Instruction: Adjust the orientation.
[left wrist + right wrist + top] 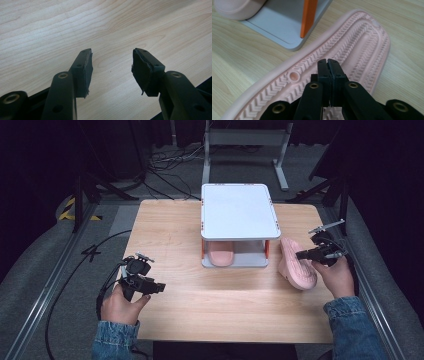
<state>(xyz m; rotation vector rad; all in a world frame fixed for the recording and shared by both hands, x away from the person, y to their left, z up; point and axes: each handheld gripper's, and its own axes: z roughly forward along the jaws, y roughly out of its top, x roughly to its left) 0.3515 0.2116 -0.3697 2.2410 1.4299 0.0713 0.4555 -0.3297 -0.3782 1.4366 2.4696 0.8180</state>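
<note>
Lying sole-up at the right of centre in the high view, a pink slipper (pixel 297 264) is resting on the wooden desk (pixel 190 285), just beside the right leg of a small grey two-level rack (pixel 239 211). A second pink slipper (pixel 220 254) is sitting on the rack's lower shelf, under the white top panel, toe end facing the lower edge of the frame.

The right tongs (pixel 302 254) are hanging over the upturned slipper, held by the person's right hand (pixel 339 276) at the right edge of the frame. In the right gripper view these tongs (pixel 328 62) are showing their jaws clenched together, pads pressed flat with nothing between them, tips just above the chevron-patterned sole (pixel 352 47). Whether the tips are touching the sole cannot be told. At the upper left of that view, an orange post (pixel 309 17) of the rack is standing on the grey base, with the other slipper's toe (pixel 237 8) beside it.

The left tongs (pixel 159 288) are sitting low at the left of the high view, in the left hand (pixel 122 305), well apart from both slippers. In the left gripper view their jaws (pixel 112 67) are standing released, wide apart, over bare wood grain.
</note>
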